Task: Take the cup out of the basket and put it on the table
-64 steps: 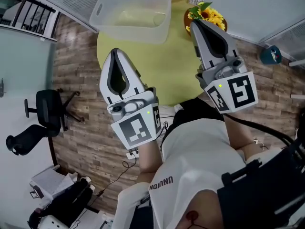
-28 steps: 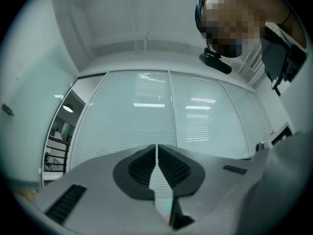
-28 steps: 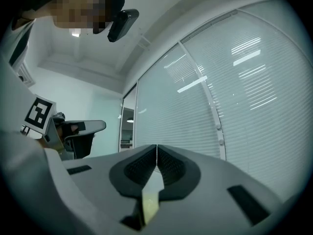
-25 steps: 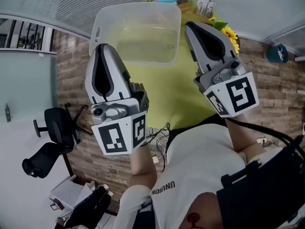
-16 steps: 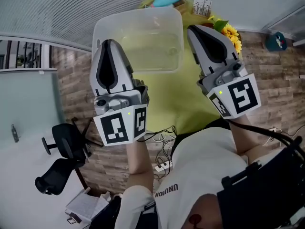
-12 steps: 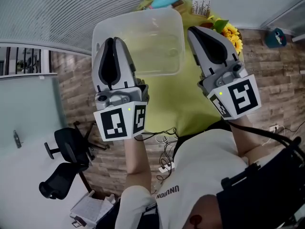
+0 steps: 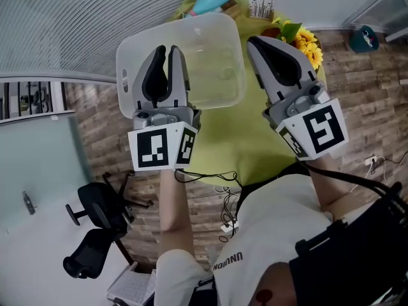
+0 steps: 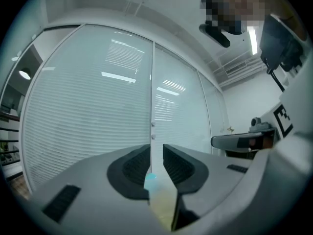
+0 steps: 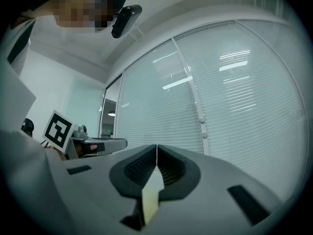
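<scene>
Left hand-held gripper point(image 7: 168, 48): held over the left part of the clear plastic rectangular basket point(image 7: 210, 43); jaws set narrowly apart, nothing between them. In its own view point(image 8: 156, 151) only window blinds were seen through the slit.
Right hand-held gripper point(image 7: 253, 41): jaws pressed together, empty point(image 9: 156, 148); held above the basket's right edge, near the sunflower bunch point(image 7: 299, 37).
Cup: a faint clear round outline point(image 7: 226, 74) was noted on the basket floor, right side; it was judged to be the transparent cup, though this could not be confirmed. Not lifted out.
Basket: stood on the round yellow-green counter point(image 7: 248, 132), at its far side, open top upward.
Free space: bare counter between basket and person, judged enough for setting the cup down.
Step in hand: approach judged; both grippers poised above the basket, neither inside it.
Next move: the left jaws would probably need widening before a cup wall could be taken.
Risk: a clear cup in a clear basket is hard to locate.
</scene>
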